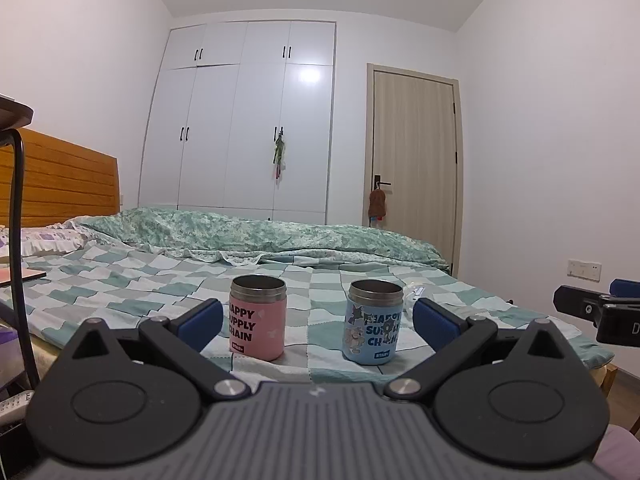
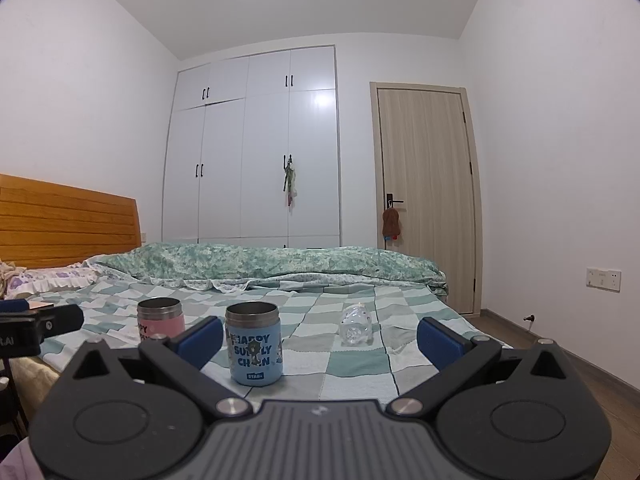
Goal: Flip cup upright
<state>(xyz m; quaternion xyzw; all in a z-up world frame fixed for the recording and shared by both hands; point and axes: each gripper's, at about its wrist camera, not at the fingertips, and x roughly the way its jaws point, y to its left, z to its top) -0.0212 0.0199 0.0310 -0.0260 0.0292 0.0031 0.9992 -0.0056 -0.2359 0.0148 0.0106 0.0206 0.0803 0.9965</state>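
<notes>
A pink cup [image 1: 257, 318] and a blue cup [image 1: 372, 323] stand upright, mouths up, side by side on the checked bedspread [image 1: 120, 276]. My left gripper [image 1: 318, 322] is open and empty, just short of both cups. In the right wrist view the blue cup [image 2: 253, 344] stands near the left finger, the pink cup [image 2: 161, 319] behind it to the left. My right gripper [image 2: 320, 334] is open and empty. The right gripper's tip shows at the right edge of the left wrist view [image 1: 600, 312]; the left gripper's tip shows at the left edge of the right wrist view [image 2: 36, 326].
A clear plastic bottle [image 2: 356, 324] lies on the bed right of the blue cup. A rolled green quilt [image 2: 272, 262] lies across the far side. A wooden headboard [image 2: 68, 216] is at left, a wardrobe [image 2: 256, 148] and door [image 2: 428, 196] behind. A dark stand [image 1: 18, 184] is at far left.
</notes>
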